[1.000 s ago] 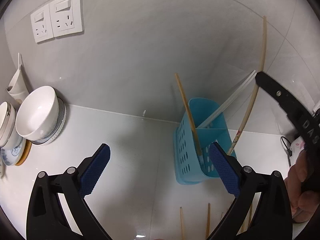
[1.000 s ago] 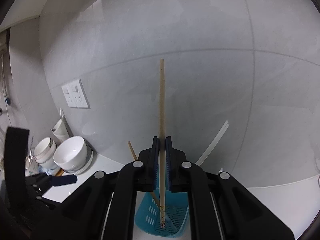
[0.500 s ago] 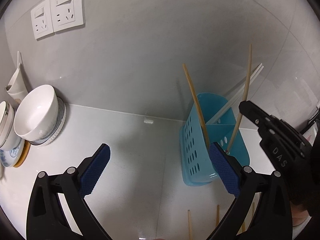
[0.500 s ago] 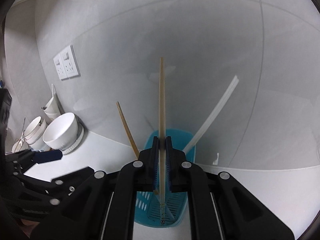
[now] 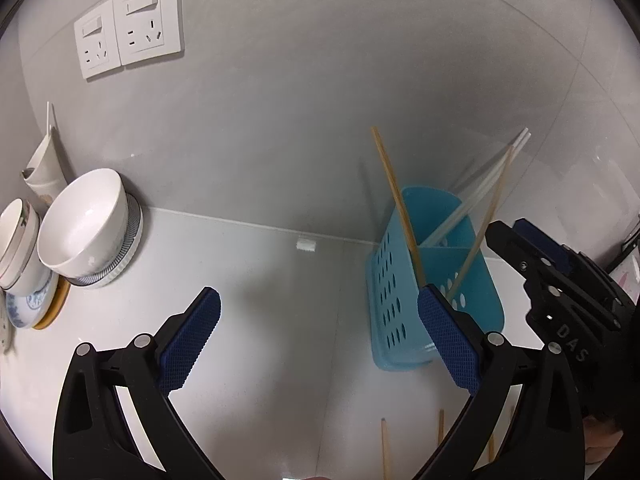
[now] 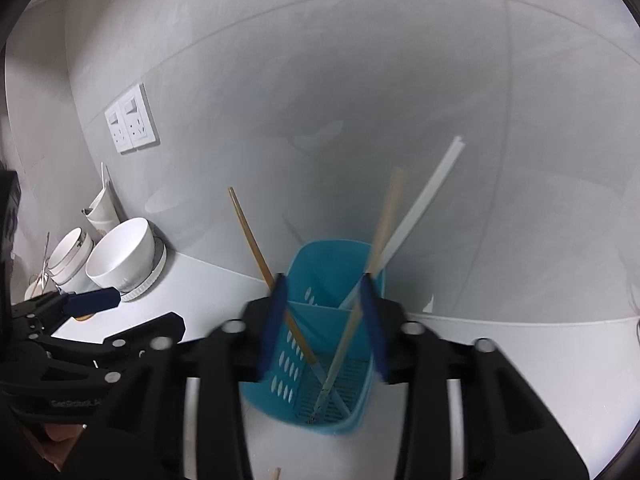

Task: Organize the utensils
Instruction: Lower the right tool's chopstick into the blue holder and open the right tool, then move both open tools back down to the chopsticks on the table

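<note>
A blue perforated utensil holder point(image 5: 436, 292) point(image 6: 320, 360) stands against the wall. Two wooden chopsticks point(image 5: 394, 196) point(image 6: 250, 232) and white chopsticks point(image 5: 480, 192) point(image 6: 424, 200) lean in it; one wooden chopstick point(image 6: 386, 216) rests against the white ones. My right gripper point(image 6: 324, 324) is open just above the holder, jaws either side of its rim. It also shows in the left wrist view point(image 5: 532, 256). My left gripper point(image 5: 320, 336) is open and empty, left of the holder. Loose wooden chopsticks point(image 5: 386, 454) lie on the counter near me.
White bowls point(image 5: 86, 232) point(image 6: 120, 256) stacked on plates stand at the left by the wall, with a white jug point(image 5: 42, 164) behind. A double wall socket point(image 5: 130, 46) is up left. A cable point(image 5: 624, 244) lies at the far right.
My right gripper lowered the wooden chopstick into the holder and opened, letting it go. The chopstick now leans right against the white ones. My left gripper stayed open.
</note>
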Motion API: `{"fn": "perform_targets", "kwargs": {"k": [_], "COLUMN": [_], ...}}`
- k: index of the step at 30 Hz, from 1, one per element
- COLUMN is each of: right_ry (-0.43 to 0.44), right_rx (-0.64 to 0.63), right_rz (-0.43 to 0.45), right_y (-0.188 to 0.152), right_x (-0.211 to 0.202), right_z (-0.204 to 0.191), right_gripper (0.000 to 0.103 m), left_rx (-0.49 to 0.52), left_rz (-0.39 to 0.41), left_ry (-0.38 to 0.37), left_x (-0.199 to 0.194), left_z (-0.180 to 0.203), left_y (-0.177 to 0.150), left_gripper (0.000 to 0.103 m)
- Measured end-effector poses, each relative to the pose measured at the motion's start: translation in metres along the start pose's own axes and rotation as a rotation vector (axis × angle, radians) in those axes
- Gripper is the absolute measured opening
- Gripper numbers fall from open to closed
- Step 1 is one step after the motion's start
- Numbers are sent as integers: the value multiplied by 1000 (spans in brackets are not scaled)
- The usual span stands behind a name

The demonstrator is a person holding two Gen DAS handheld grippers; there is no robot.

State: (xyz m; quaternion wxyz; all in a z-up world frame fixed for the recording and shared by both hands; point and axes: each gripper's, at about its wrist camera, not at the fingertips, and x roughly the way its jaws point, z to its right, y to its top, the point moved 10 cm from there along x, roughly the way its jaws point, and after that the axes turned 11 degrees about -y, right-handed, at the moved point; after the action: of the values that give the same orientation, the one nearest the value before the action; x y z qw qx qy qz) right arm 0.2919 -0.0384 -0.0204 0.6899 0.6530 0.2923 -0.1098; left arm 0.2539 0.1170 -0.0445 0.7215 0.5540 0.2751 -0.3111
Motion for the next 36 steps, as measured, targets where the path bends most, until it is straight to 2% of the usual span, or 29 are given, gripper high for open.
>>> {"fn": "perform_targets", "kwargs": {"k": [2,8,14,19,28,36], "right_ry": [-14,-53,-73,-127,-240,-281], "right_rx": [5,32,87,138,158,160], "right_rz": [-3,-15,-64,-121,-242,-330], "right_y": [-3,-16,-43,-74,-145,-201], "right_x": [-9,-38,-65,-81,-101,-108], "right_z": [6,28,56,87,135,156], "right_gripper": [54,80,93,95,95,95], "left_rx": [5,16,19,9,12,0], "left_rz": [-7,-40,-65,-84,-175,-256], "left_ry": [2,-2,-5,-22,-31,-31], "left_x": [-5,-16,-20,-23,-16,-4], "left_z": [2,15,29,39,51,52], "left_y": [-3,-17,-39,-63,-116,-162], "left_gripper": [97,97,97,97,97,97]}}
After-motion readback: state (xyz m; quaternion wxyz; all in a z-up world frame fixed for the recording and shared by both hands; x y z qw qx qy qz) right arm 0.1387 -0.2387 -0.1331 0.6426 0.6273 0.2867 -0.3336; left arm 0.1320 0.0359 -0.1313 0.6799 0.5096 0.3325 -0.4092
